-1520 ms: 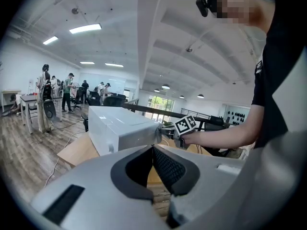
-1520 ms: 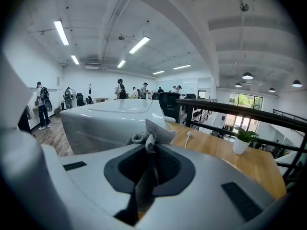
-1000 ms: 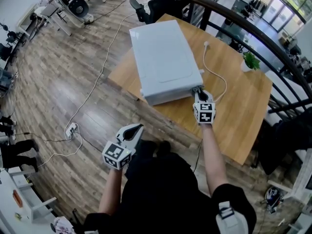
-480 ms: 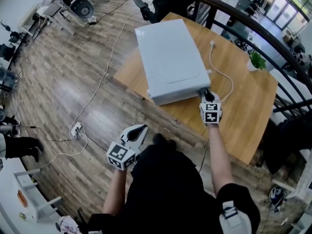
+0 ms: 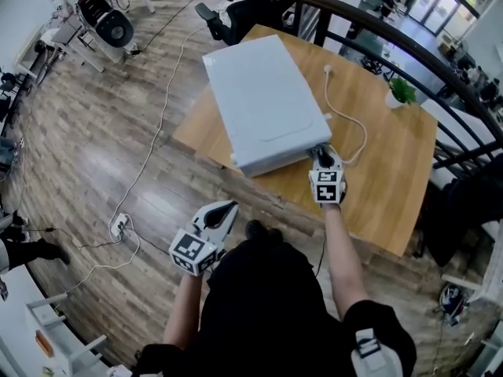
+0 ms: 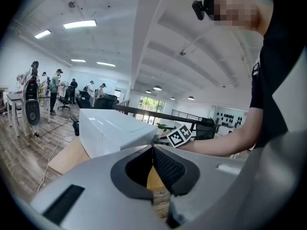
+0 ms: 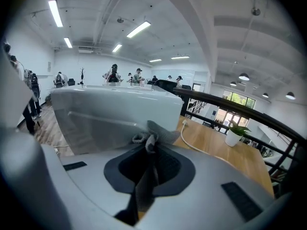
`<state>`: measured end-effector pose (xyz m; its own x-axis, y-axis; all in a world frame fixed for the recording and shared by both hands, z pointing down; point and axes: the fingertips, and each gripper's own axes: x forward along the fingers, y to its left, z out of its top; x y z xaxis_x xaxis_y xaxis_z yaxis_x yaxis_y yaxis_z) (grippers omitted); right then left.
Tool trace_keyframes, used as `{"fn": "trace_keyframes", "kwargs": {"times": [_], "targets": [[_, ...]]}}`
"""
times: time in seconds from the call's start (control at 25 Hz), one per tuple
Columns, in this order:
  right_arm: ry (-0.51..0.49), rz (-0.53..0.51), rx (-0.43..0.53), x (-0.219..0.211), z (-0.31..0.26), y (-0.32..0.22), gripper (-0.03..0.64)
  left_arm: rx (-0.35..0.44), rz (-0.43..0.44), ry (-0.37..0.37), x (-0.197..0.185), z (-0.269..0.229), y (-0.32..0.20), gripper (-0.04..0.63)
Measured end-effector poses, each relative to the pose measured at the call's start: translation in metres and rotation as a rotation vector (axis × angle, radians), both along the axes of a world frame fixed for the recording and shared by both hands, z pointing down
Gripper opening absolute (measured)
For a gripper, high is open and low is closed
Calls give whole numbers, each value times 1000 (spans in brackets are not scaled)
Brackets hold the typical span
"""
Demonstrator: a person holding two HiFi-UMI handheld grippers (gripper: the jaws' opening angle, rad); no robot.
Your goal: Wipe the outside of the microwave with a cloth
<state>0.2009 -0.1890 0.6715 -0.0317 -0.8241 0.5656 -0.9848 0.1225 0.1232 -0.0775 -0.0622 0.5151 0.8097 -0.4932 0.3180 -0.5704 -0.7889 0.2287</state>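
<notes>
Between right gripper [image 7: 151, 150] fingers [image 7: 170, 168], the cloth [image 7: 159, 133] touches the microwave [image 7: 105, 109].

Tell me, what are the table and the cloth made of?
The table looks like wood, or a wood-look top, with warm grain and a matte finish. The cloth seems to be soft grey fabric, judging by its folds and frayed edge, pinched in the right tool.

1. White boxy microwave [image 5: 263, 100] sits on the wooden table's [image 5: 393, 171] left half.
2. Right of it lies a white cable [image 5: 346, 124], and a small potted plant [image 5: 402, 94] stands beyond.
3. Right gripper [image 5: 319, 155] is at the microwave's near right corner, with the grey cloth [image 7: 156, 131] pressed between them.
4. Left gripper [image 5: 226, 209] hangs off the table, near-left.
</notes>
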Motion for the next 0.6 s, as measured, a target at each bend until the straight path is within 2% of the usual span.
{"fn": "trace_keyframes", "kwargs": {"times": [0.6], "targets": [[-41,-64,15,-83,2,11,25,-21,103,-14,-11,7,-24,2]]}}
